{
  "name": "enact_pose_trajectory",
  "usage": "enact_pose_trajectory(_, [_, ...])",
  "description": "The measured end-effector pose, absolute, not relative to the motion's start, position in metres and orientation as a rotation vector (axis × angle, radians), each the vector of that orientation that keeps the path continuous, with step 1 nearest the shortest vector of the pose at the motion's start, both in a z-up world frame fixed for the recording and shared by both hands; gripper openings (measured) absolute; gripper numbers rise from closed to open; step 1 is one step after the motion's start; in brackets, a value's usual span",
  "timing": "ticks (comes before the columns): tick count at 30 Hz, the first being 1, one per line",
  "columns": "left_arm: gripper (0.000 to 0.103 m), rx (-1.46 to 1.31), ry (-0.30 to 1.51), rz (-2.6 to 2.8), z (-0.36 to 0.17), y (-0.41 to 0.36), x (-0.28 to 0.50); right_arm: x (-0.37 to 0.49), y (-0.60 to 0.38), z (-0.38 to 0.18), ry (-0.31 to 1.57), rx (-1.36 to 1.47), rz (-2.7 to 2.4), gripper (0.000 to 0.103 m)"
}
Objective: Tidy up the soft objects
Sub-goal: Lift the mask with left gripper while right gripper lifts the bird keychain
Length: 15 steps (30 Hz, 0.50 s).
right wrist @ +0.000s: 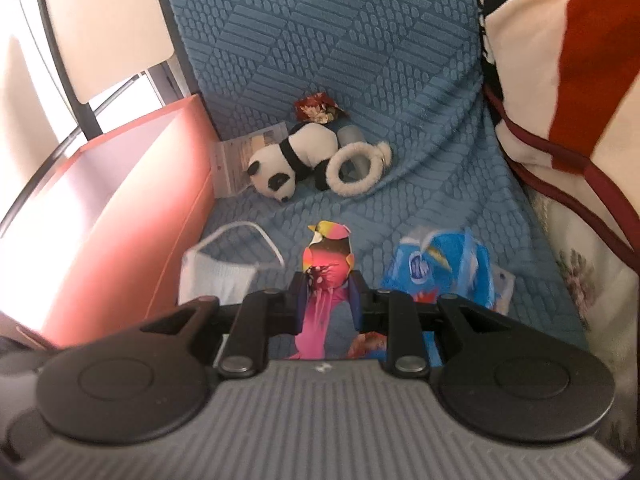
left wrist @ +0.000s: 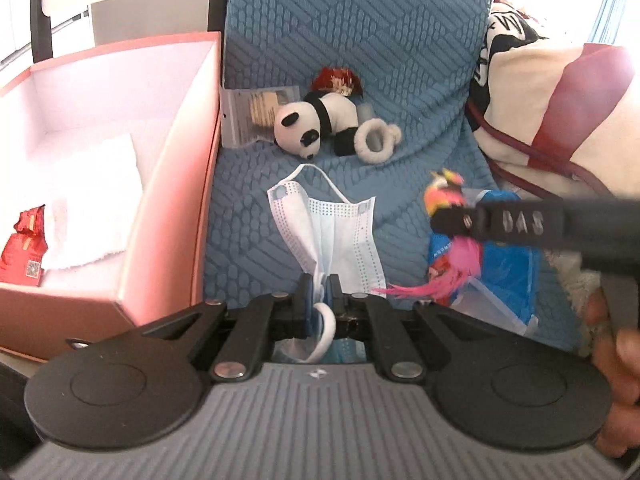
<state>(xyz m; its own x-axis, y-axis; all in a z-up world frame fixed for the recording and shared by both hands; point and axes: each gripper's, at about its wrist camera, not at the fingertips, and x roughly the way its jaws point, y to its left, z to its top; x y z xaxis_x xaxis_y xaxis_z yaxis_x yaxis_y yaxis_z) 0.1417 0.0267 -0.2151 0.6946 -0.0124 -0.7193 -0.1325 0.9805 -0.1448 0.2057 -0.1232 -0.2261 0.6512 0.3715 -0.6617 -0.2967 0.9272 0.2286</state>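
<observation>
Clamping face mask (left wrist: 326, 236) in left gripper (left wrist: 319, 294) — pink box (left wrist: 172, 184) lying leftward; right gripper (right wrist: 325, 294) pinching feathered toy (right wrist: 326, 258).

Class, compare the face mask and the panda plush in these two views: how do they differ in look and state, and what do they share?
The face mask is thin, pleated and pale blue; the panda plush is rounded, stuffed, black and white. The face mask is pinched in the left claw; the panda plush lies ungripped, farther back, beside a fluffy white ring. Shared: both are soft, and both are on the blue textured cover, outside the pink box.
</observation>
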Motion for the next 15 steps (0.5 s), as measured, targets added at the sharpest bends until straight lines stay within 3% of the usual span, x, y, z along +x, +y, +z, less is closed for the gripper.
enact_pose_trajectory(15, [0.008,-0.204,0.767,-0.014,-0.168,0.029,0.115,0.165,-0.128,-0.217,0.79,0.07,0.345,0.026])
